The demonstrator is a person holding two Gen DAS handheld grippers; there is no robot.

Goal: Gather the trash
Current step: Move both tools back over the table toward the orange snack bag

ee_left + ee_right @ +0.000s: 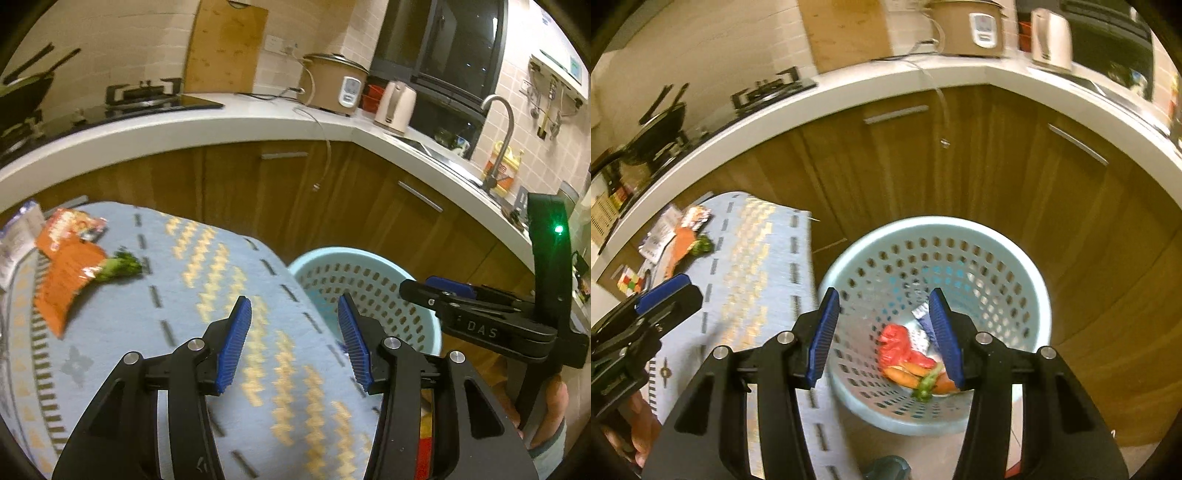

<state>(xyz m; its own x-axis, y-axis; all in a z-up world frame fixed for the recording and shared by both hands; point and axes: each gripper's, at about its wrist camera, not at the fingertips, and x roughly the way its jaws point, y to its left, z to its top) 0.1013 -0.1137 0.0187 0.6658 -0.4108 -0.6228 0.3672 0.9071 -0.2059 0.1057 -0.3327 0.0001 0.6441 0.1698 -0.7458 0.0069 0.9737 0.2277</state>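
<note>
Left gripper [295,339] jaws spread, nothing between them; it hangs over the near edge of a blue patterned cloth [229,280] that covers a low surface in front of the kitchen cabinets. Right gripper [882,336] jaws also spread and empty, held right above the mouth of a pale blue perforated basket [1027,280] standing on the floor just beside the cloth.

Straight under and between the right jaws, down in the basket's bottom: a red crumpled wrapper [897,347], a silver foil packet [921,325] partly hidden behind the right-hand jaw, an orange piece, maybe carrot [903,374], and a green stalk [925,386].

Trash still on the cloth, well beyond the left jaws and off to their left: an orange snack bag [66,269] lying flat, a piece of broccoli [122,266] touching its edge, and a white-and-purple packet [16,236] at the far left, cut by the frame, blurry.

From the left wrist view the basket sits ahead of the right-hand jaw, with the right gripper crossing in from the right above its rim; a hand [550,410] shows under it.

Behind: white counter [221,118] with rice cooker [332,83], kettle [395,107], cutting board [225,48] leaning on the tiles, faucet [498,140].
</note>
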